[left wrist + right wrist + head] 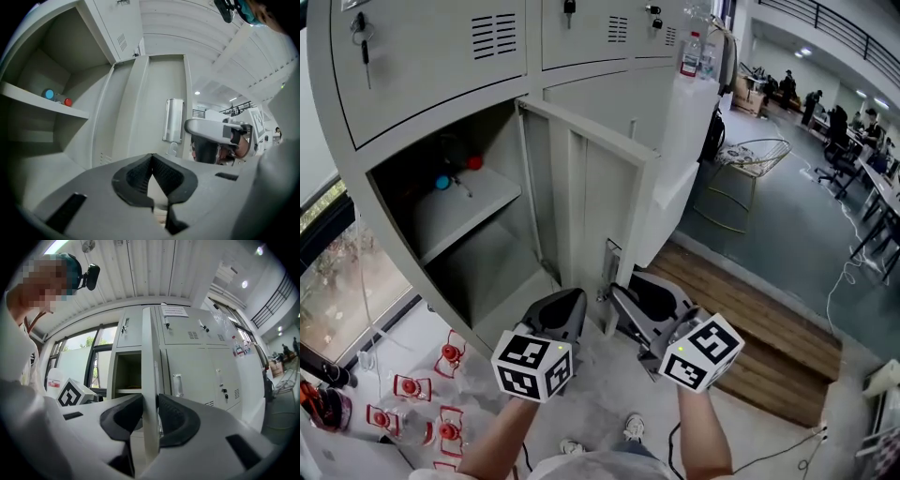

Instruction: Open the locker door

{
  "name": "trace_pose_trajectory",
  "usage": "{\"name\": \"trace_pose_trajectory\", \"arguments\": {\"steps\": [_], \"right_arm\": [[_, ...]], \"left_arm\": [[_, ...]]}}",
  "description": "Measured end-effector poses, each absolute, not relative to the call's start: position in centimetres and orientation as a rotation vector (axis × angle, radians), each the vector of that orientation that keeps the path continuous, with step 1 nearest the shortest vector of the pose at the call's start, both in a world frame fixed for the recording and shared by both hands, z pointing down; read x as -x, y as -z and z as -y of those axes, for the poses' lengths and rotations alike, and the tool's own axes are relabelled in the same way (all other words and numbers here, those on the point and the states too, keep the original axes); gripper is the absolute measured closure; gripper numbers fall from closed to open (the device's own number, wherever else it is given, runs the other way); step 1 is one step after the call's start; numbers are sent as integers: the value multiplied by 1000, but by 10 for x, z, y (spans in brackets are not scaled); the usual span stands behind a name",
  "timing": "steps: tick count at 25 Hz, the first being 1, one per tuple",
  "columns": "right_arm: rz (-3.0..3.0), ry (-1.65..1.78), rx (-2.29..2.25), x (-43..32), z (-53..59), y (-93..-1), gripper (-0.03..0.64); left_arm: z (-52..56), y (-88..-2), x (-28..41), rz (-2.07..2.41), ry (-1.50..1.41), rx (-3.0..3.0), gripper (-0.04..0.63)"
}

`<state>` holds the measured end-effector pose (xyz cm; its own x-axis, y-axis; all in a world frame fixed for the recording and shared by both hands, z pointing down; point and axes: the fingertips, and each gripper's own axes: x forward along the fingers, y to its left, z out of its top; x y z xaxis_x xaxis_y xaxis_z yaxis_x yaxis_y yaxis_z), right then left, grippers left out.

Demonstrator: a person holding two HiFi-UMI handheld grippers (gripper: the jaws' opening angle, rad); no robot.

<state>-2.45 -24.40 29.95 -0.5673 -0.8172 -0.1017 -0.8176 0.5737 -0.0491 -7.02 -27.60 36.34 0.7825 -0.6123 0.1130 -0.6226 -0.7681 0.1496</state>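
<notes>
Two small things, a blue one (48, 94) and a red one (68, 102), sat on a shelf (79, 111) in the open locker, up and to the left of the left tongs (567, 298). Those tongs were closed with nothing in them. Just ahead and right of them, the locker door (591, 197) stood swung open. The right tongs (151, 401) had the door's thin edge between their jaws and seemed to squeeze it.
</notes>
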Motion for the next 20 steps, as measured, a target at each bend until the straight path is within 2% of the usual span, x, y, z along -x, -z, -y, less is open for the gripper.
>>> {"name": "trace_pose_trajectory", "arguments": {"steps": [20], "right_arm": [[-2712,-4,1314,-62,294,-300,535]], "left_arm": [[294,-349,-13,1164,-114,-2772,589]]}}
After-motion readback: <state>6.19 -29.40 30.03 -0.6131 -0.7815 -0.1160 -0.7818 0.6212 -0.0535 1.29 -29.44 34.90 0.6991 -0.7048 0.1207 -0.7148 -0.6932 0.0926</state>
